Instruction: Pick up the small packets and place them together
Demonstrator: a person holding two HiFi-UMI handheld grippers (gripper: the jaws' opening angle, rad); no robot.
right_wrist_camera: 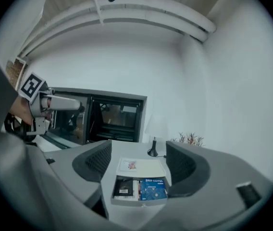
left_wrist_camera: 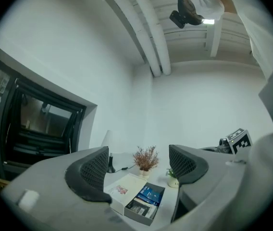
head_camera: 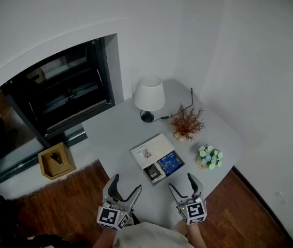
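A shallow grey box (head_camera: 159,180) lies open on the table, its white lid (head_camera: 151,148) folded back. Inside it lie a blue packet (head_camera: 171,163) and a dark packet (head_camera: 152,172) side by side. My left gripper (head_camera: 125,186) hovers open just short of the box, off its near left corner. My right gripper (head_camera: 183,183) stands open near the box's front right. Neither has anything between its fingers. The left gripper view shows the blue packet (left_wrist_camera: 151,194) and dark packet (left_wrist_camera: 139,208) below its open jaws. The right gripper view looks straight at the blue packet (right_wrist_camera: 152,188) and dark packet (right_wrist_camera: 123,186).
A white lamp (head_camera: 149,94) with a black cord, a dried plant in a pot (head_camera: 186,123) and a small pot of pale flowers (head_camera: 209,157) stand behind and right of the box. A wooden tissue box (head_camera: 57,160) sits left of the table by the dark window (head_camera: 59,87).
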